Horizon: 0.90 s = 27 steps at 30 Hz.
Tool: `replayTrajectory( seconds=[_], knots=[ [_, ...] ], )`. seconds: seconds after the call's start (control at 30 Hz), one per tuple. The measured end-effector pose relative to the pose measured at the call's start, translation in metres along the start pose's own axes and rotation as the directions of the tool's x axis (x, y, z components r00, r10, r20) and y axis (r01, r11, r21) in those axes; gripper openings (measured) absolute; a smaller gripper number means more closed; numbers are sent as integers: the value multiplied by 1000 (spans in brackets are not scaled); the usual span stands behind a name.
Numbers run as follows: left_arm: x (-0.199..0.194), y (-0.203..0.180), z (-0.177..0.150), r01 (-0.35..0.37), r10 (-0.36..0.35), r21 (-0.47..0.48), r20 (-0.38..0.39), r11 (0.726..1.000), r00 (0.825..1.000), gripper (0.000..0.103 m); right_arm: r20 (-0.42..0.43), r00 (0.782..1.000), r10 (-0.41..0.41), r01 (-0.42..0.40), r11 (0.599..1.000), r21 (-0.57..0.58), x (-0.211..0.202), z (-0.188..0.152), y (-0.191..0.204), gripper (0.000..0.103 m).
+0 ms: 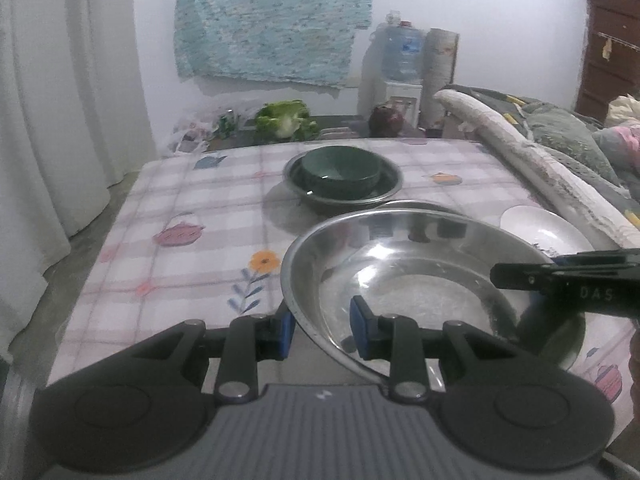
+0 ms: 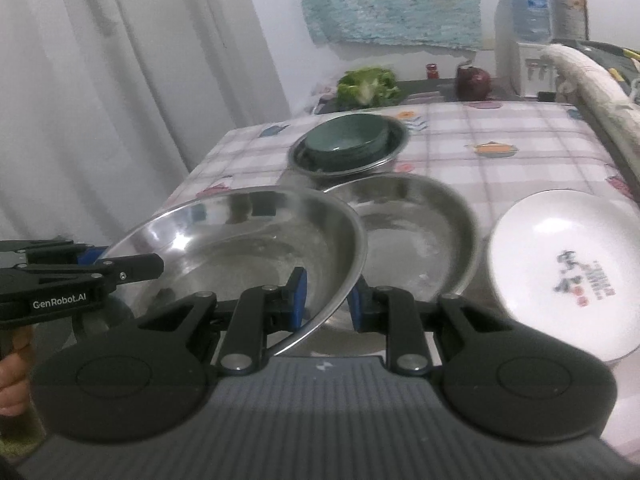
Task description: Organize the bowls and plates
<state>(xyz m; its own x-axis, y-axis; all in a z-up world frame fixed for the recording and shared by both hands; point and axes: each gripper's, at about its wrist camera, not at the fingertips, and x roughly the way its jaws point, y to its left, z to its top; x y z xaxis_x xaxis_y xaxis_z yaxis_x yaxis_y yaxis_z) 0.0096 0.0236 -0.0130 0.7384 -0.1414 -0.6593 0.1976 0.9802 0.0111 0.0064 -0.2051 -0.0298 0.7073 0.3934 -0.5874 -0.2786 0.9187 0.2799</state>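
A large steel bowl (image 1: 400,272) (image 2: 240,248) is lifted and tilted near the table's front. My left gripper (image 1: 320,330) straddles its left rim, and my right gripper (image 2: 326,300) straddles its right rim; both look closed on it. A second steel bowl (image 2: 420,220) rests on the table behind it. A white plate (image 2: 568,276) (image 1: 544,232) with printed characters lies to the right. Farther back, a dark green bowl (image 1: 340,168) (image 2: 346,140) sits inside a steel bowl (image 1: 392,190) (image 2: 396,142).
The checked tablecloth (image 1: 180,208) covers the table. Behind its far edge are a cabbage (image 1: 286,118), a dark red round object (image 1: 386,120) and a water dispenser (image 1: 400,68). Rolled bedding (image 1: 540,160) runs along the right edge. A curtain (image 1: 60,120) hangs at left.
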Motion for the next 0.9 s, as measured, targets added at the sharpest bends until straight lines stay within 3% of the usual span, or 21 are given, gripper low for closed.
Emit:
replayTrajectory(
  seconds=[0.4, 0.9],
  knots=[
    [47, -46, 18, 53, -51, 40, -45, 998, 998, 30, -23, 997, -69, 70, 995, 66, -2, 3, -60, 22],
    [89, -56, 23, 53, -47, 50, -115, 997, 992, 30, -69, 994, -87, 94, 991, 91, 28, 11, -90, 23]
  ],
)
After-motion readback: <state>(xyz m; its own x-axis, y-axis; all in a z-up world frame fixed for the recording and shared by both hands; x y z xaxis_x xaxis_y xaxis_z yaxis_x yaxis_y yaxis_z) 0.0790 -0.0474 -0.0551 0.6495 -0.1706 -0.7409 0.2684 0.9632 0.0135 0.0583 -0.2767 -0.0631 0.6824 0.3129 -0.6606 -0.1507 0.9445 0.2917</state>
